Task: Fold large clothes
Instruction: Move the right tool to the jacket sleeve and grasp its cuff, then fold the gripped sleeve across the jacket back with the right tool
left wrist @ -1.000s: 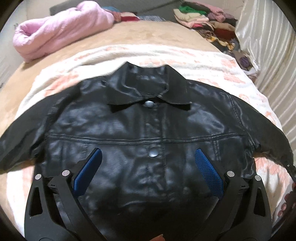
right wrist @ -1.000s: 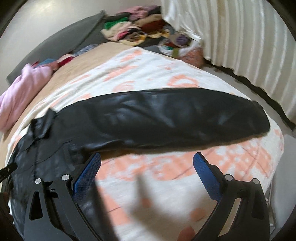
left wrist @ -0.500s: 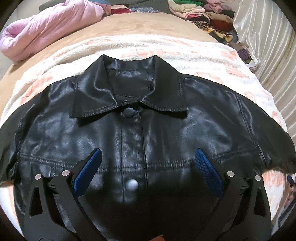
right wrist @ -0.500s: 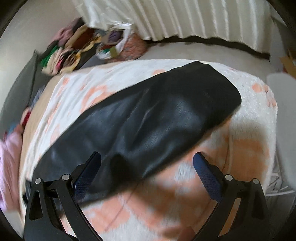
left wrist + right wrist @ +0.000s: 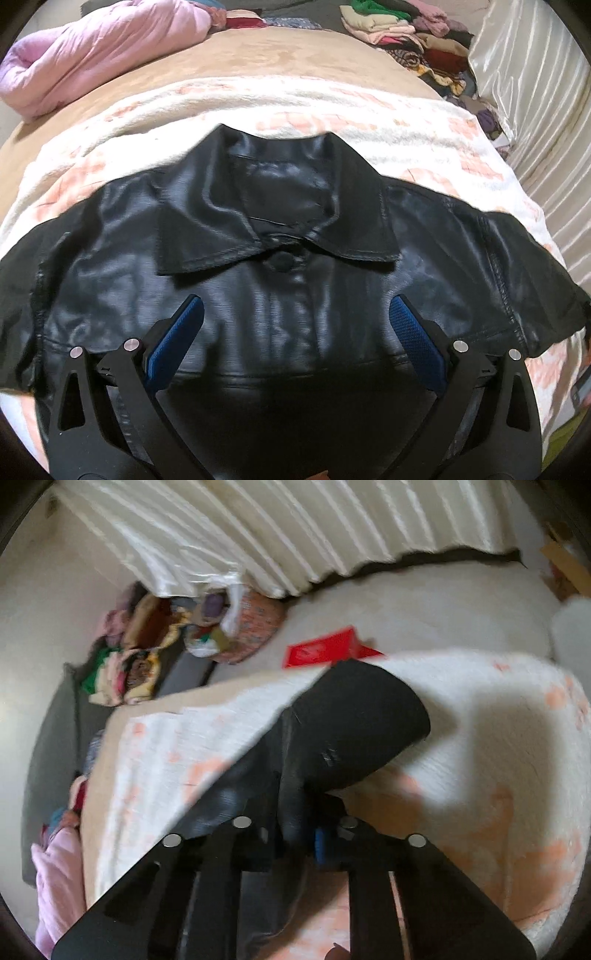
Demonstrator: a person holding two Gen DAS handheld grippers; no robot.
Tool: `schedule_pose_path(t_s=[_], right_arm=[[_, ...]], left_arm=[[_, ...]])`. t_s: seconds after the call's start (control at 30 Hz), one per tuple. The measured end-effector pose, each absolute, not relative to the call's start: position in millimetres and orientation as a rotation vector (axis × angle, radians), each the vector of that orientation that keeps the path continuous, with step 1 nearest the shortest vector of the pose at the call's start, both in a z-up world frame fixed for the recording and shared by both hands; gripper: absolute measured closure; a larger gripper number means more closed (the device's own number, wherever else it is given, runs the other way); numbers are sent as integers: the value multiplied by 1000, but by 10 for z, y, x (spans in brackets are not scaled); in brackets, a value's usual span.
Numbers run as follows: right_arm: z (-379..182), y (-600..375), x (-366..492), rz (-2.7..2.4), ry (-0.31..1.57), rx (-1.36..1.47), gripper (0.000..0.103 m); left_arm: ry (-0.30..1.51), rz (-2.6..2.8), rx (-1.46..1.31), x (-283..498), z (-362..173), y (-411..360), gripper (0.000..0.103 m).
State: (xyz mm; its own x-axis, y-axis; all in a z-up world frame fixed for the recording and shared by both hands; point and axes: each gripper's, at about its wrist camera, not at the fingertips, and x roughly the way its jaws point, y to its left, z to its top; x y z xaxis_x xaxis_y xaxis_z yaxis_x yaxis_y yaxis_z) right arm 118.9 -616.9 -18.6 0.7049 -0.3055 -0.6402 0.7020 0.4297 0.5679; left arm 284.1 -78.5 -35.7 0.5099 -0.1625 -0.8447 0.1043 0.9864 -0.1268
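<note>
Black faux-leather collared jacket spread flat, buttoned, front up on bed, unfolded. Left gripper fingers held apart above chest panel. Right gripper fingers clamped on sleeve, cuff ahead of fingers. All folds judged outstanding.

The black jacket looks like glossy, smooth leather with stitched seams, and it lies on a fluffy white and peach blanket of rough pile over a matt tan sheet. The left gripper is matt black plastic with textured blue pads and shiny metal pins, while the curtain is satiny cream cloth and the pink quilt soft and puffy
</note>
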Motion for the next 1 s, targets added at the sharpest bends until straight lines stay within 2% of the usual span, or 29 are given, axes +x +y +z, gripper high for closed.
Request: schedule_pose_path(t_s=[0.2, 0.43, 0.63, 1.0], right_arm=[[811, -5315, 1623, -325, 386, 639, 96], [1410, -3810, 1990, 53, 356, 332, 97], [1275, -2683, 2189, 269, 399, 212, 97], [414, -1161, 2347, 479, 547, 42, 97]], left_arm=[[1002, -115, -116, 2833, -103, -352, 9], [944, -103, -183, 2724, 299, 156, 9], [889, -158, -309, 2565, 582, 593, 9], [842, -345, -520, 2363, 557, 1065, 9]])
